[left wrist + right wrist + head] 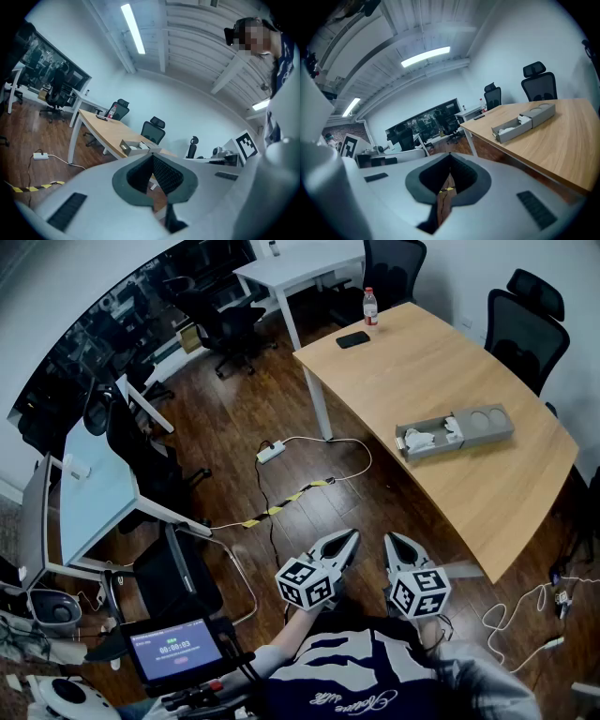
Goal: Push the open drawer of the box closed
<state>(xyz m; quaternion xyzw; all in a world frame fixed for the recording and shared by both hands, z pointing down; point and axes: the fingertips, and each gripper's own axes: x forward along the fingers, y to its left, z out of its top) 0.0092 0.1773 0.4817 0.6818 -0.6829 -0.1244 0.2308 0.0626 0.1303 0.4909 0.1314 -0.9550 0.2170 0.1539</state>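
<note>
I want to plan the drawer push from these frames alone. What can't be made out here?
- What the white items in the open drawer are: too small in every view.
- The label on the bottle: too small, head view.
- The text on the screen: small and blurry, head view.

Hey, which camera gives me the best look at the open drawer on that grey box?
The head view: it looks down into the drawer, pulled out of the box, with white items inside. The right gripper view shows the drawer side-on; the left gripper view shows it small and distant.
</note>
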